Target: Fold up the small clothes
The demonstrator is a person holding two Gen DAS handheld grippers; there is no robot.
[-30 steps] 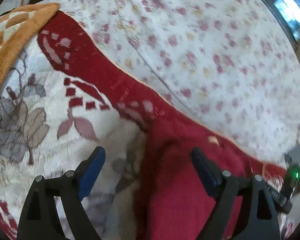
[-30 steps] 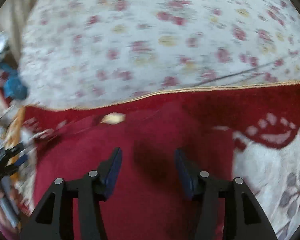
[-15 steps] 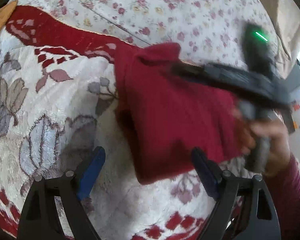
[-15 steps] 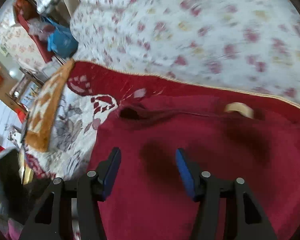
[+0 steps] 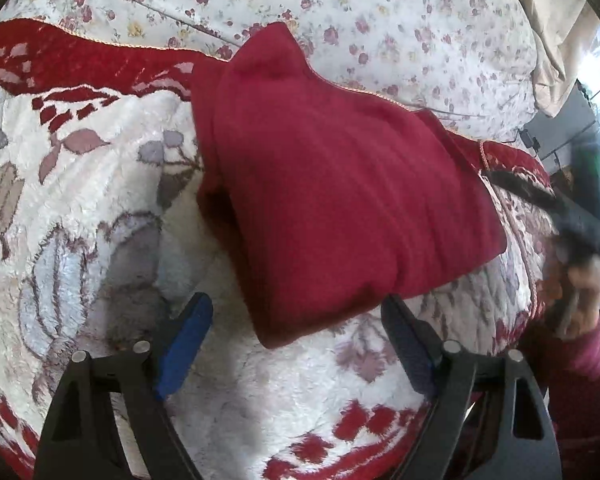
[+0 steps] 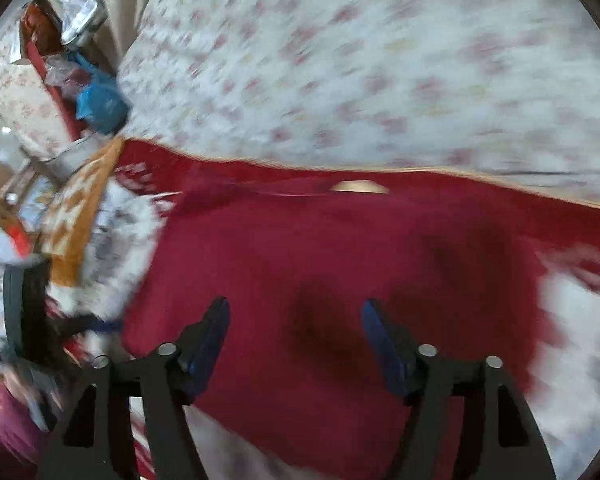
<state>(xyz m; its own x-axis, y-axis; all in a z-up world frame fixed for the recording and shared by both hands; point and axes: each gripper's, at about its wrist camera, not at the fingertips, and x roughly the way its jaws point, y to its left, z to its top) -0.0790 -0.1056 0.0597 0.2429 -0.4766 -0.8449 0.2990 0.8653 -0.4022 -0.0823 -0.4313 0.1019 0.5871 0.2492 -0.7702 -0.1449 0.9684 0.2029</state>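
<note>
At 6 o'clock in the left wrist view the left gripper (image 5: 296, 336) has its jaws spread wide and empty, just short of the near corner of the red garment (image 5: 340, 200), which lies as a compact folded bundle on the plush floral blanket (image 5: 80, 220). Judging by that shape, most of the folding looks done; a last tidy or setting aside may remain. The right gripper (image 6: 294, 340) also has wide, empty jaws, poised over the garment's middle. Only the left view shows the bundle's whole outline and, at 3 o'clock, the other gripper in a hand. Only the blurred right view shows the pale label (image 6: 360, 187) near 12 o'clock, with the flowered bedsheet (image 6: 380, 60) beyond and clutter at 10 o'clock.
</note>
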